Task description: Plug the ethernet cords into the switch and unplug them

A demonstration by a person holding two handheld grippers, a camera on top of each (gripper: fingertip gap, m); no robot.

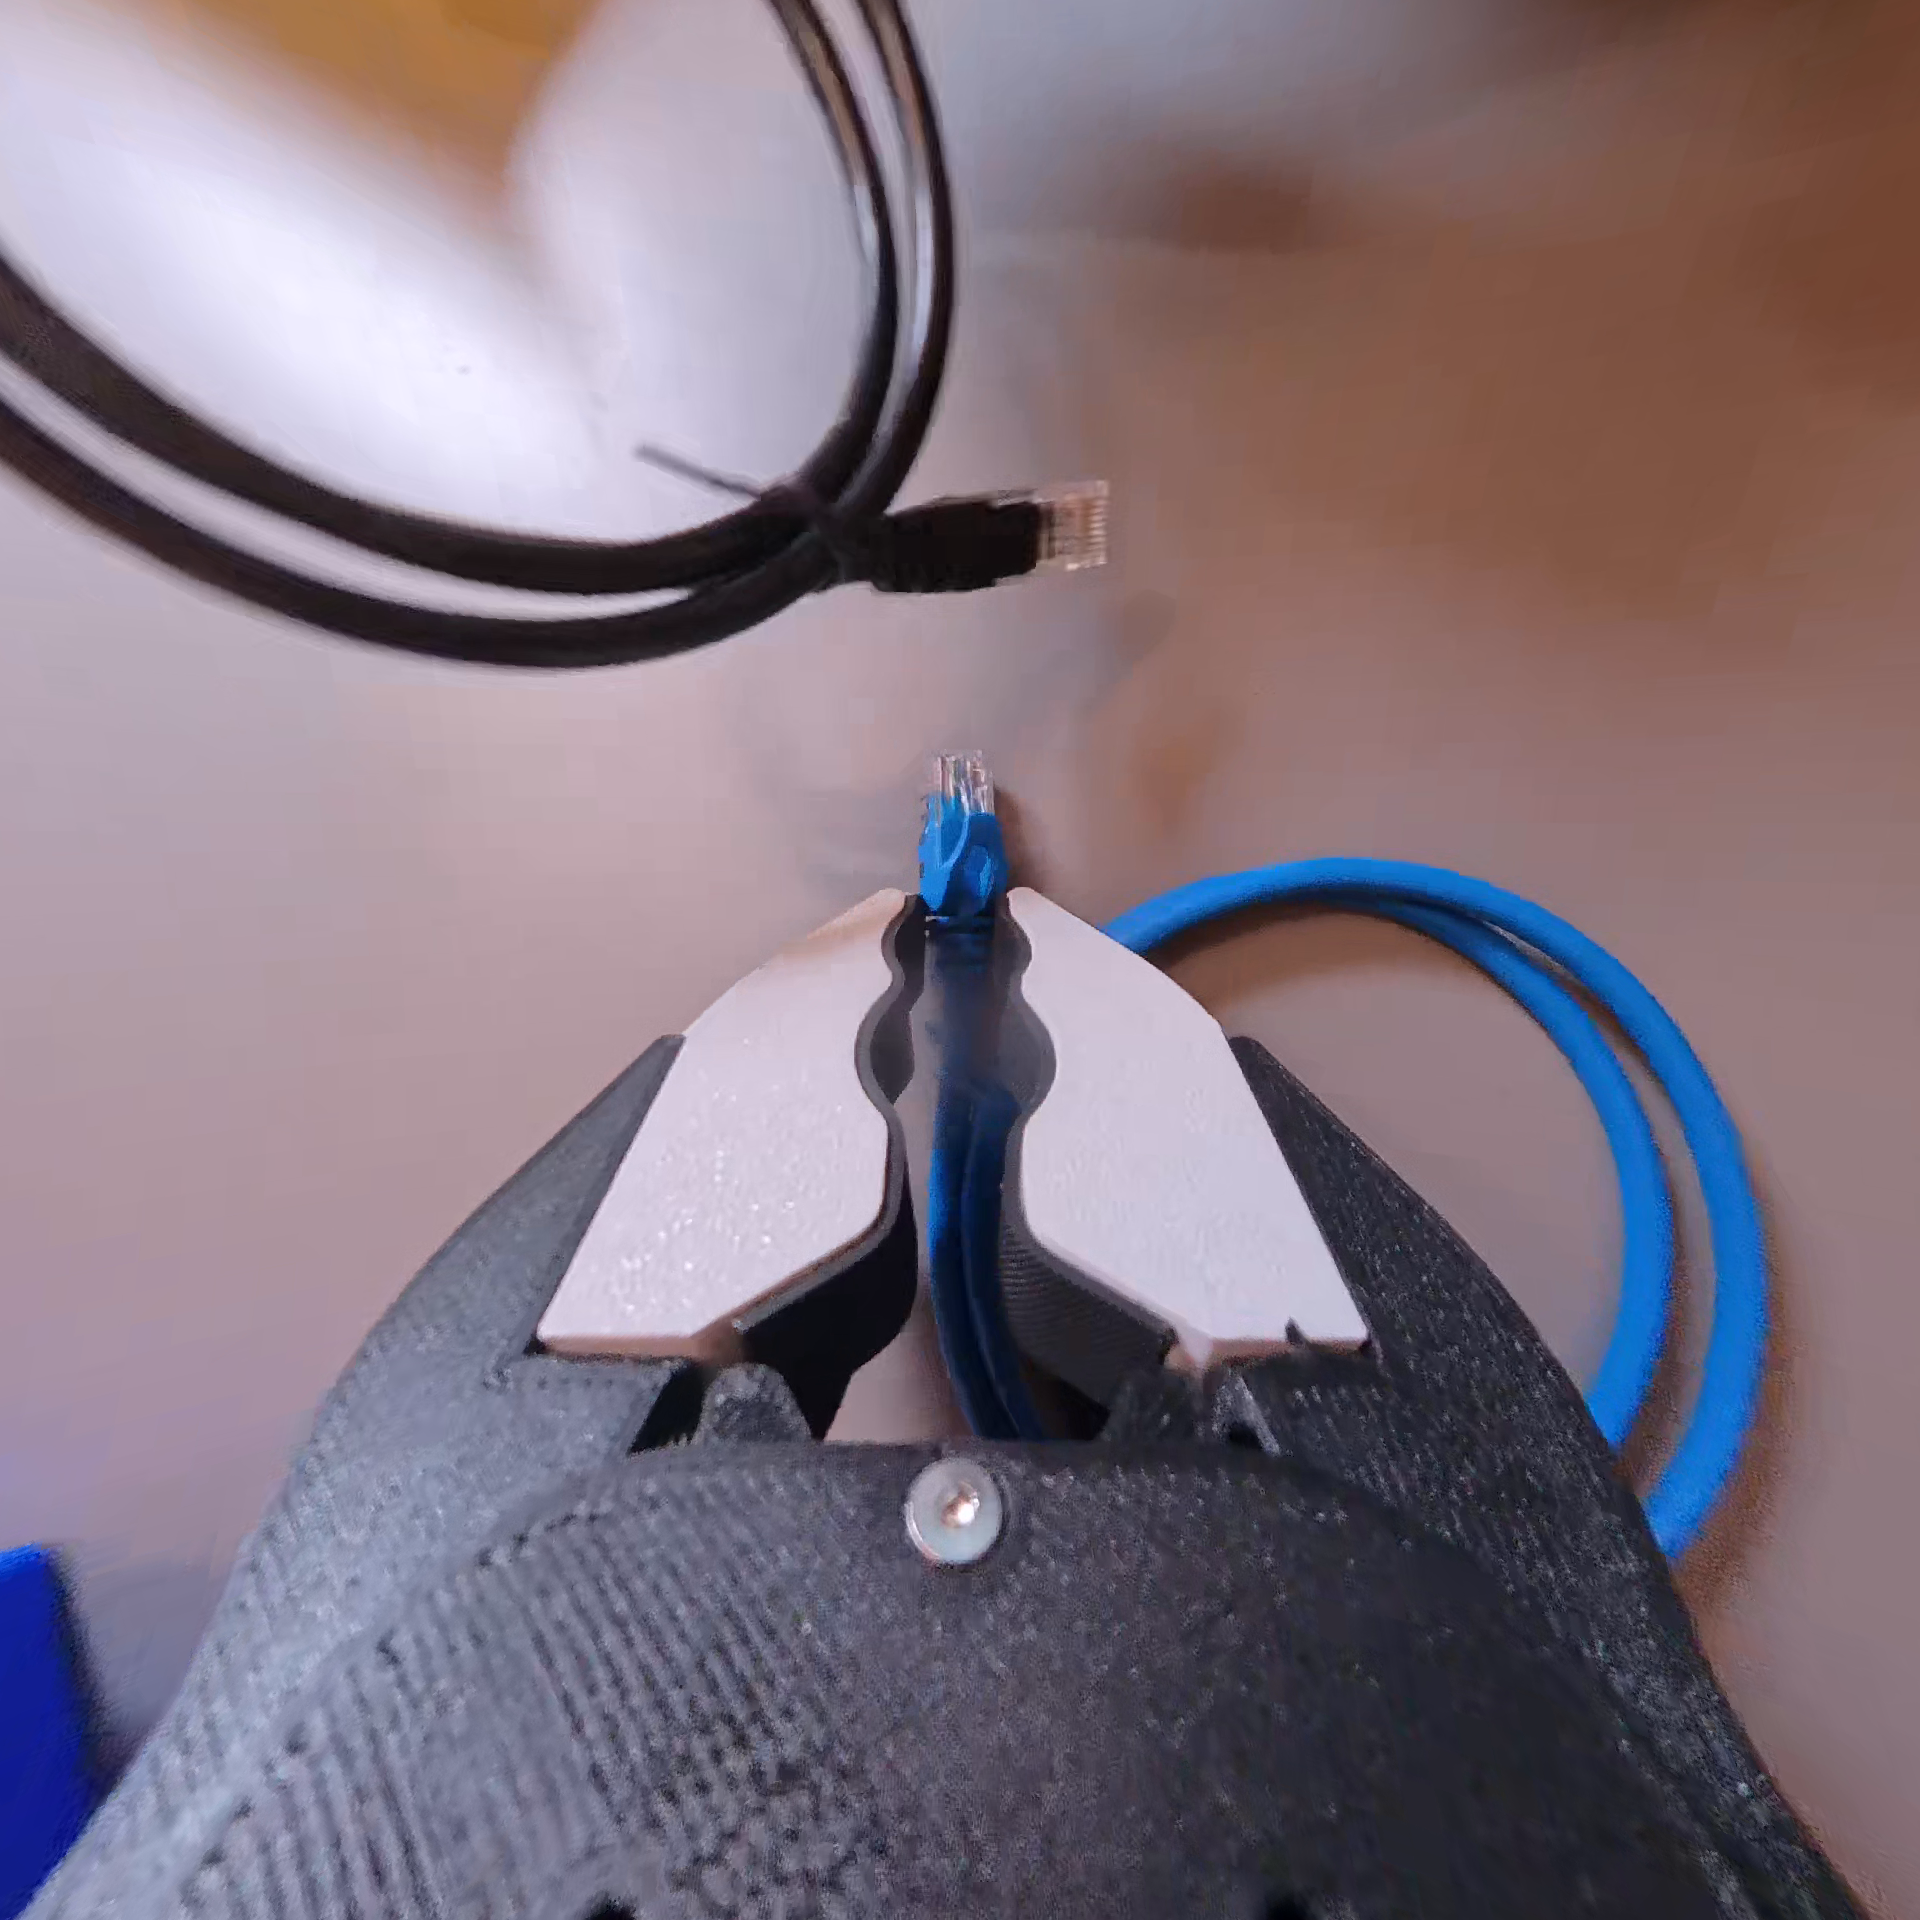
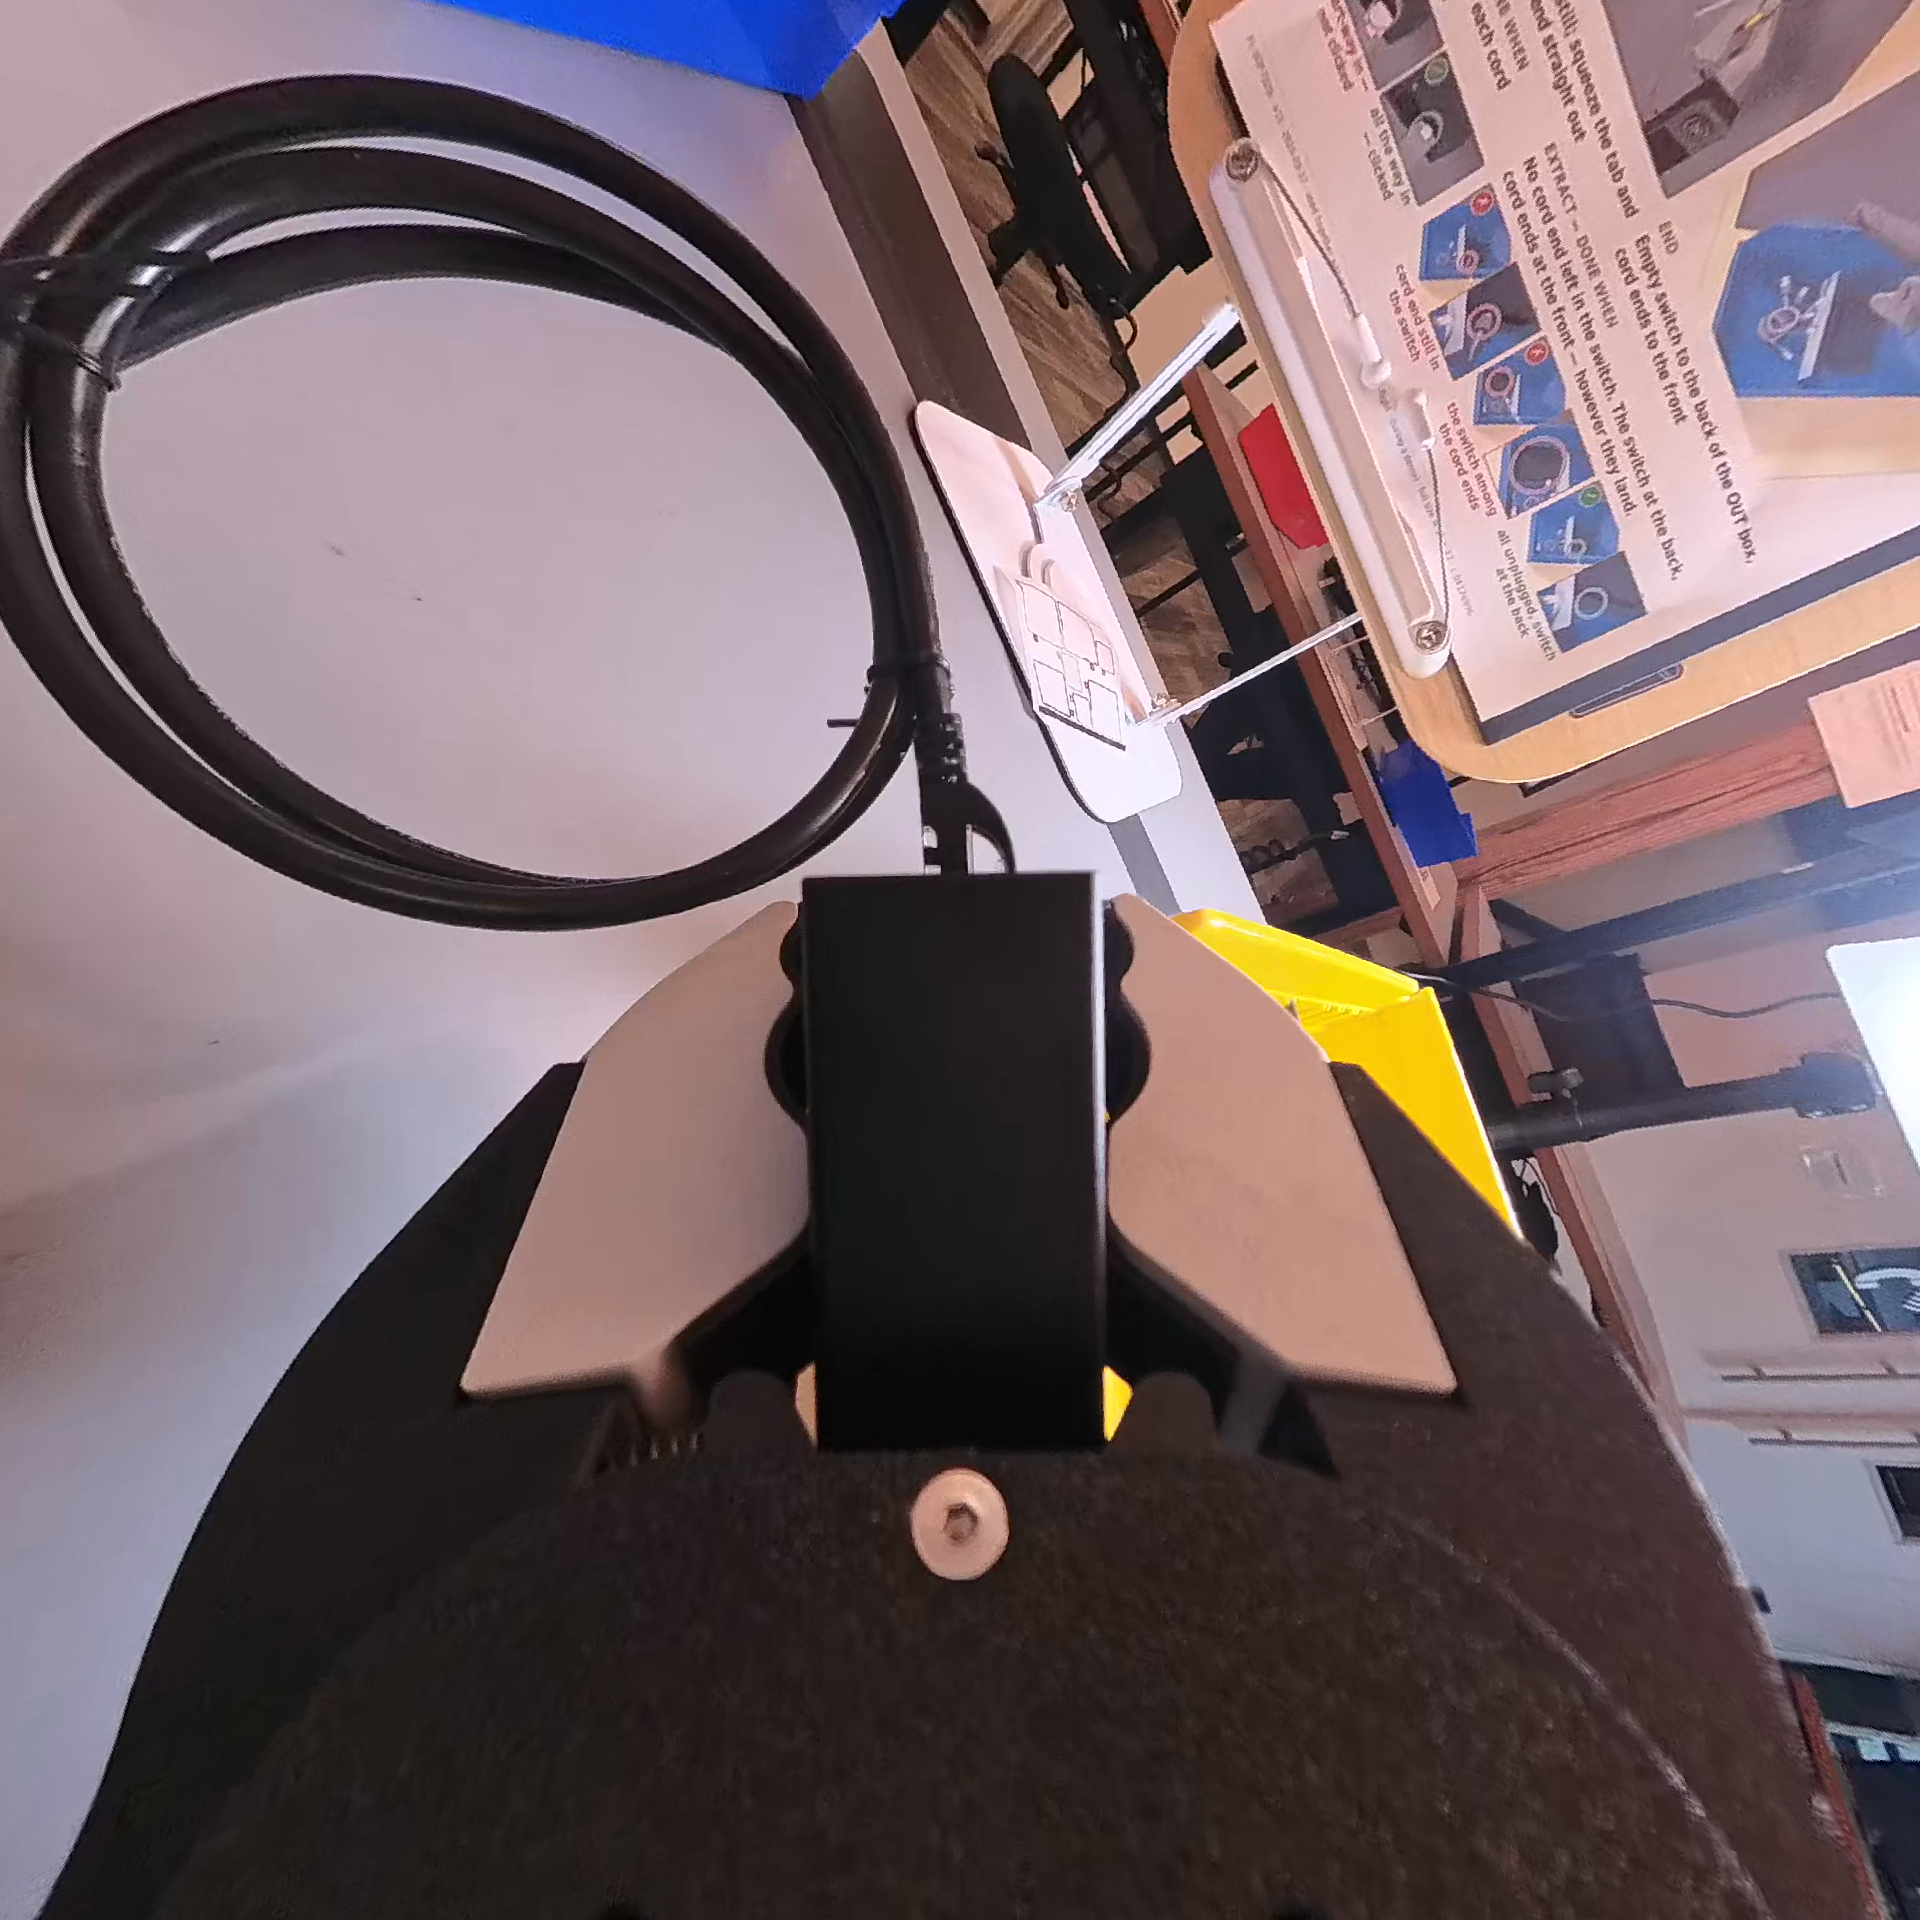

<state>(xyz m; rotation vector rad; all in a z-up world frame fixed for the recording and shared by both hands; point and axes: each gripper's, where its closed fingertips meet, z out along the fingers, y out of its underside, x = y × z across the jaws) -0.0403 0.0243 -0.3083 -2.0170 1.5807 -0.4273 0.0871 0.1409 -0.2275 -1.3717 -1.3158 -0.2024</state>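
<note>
In the left wrist view my left gripper (image 1: 958,909) is shut on the blue ethernet cord (image 1: 1621,1049). Its clear plug (image 1: 961,795) sticks out past the fingertips, and the cord loops away to the right over the table. A coiled black ethernet cord (image 1: 582,582) lies ahead, its free clear plug (image 1: 1075,525) pointing right. In the right wrist view my right gripper (image 2: 951,914) is shut on the black switch (image 2: 951,1153), held lengthwise between the fingers. A black cord (image 2: 447,842) is plugged into the switch's far end through its connector (image 2: 951,769) and coils to the left.
A white table (image 2: 416,520) carries the cords. A white stand (image 2: 1060,623) holding an instruction sheet (image 2: 1507,343) sits at the table edge. A yellow bin (image 2: 1382,1049) lies right of the gripper, a blue box (image 2: 675,31) at the top. A blue object (image 1: 31,1662) shows lower left. The grippers' ends are close to 20 centimeters from one another.
</note>
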